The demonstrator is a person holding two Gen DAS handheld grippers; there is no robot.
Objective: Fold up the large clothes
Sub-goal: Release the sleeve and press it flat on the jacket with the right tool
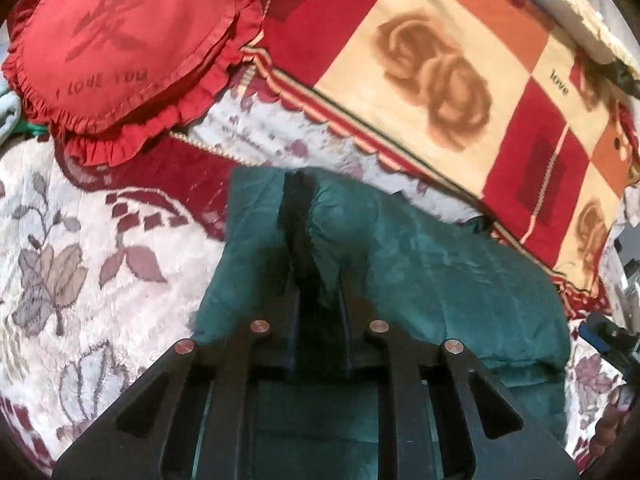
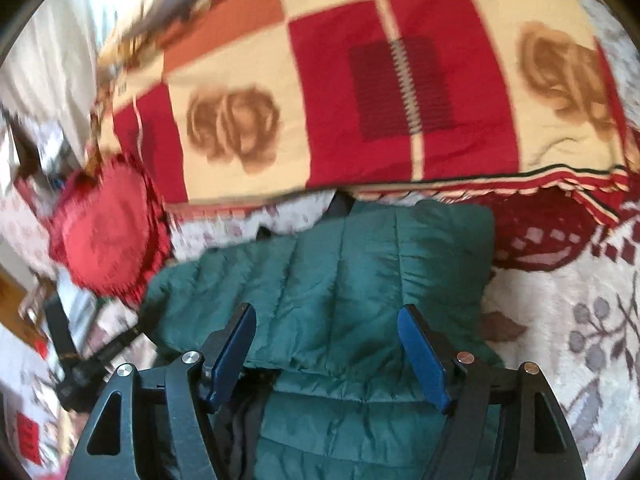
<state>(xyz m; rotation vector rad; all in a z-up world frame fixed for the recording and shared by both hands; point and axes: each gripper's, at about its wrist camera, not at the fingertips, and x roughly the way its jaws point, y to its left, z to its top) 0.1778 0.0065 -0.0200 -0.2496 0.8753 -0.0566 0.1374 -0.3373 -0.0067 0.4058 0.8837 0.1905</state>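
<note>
L hand-held gripper clamped; R hand-held gripper spread.

The left gripper has its jaws drawn in tight on a bunched ridge of the green quilted jacket, the dark fold standing up between them. The rest of the jacket spreads out to the right and back toward the near edge, lying on the white and maroon floral bedspread. Far left sits a red heart-shaped pillow with a frilled edge and "I LOVE YOU" stitched on it. Across the far right lies a checked blanket in red, cream and orange, with brown roses and the word "love", its striped border just beyond the jacket.
</note>
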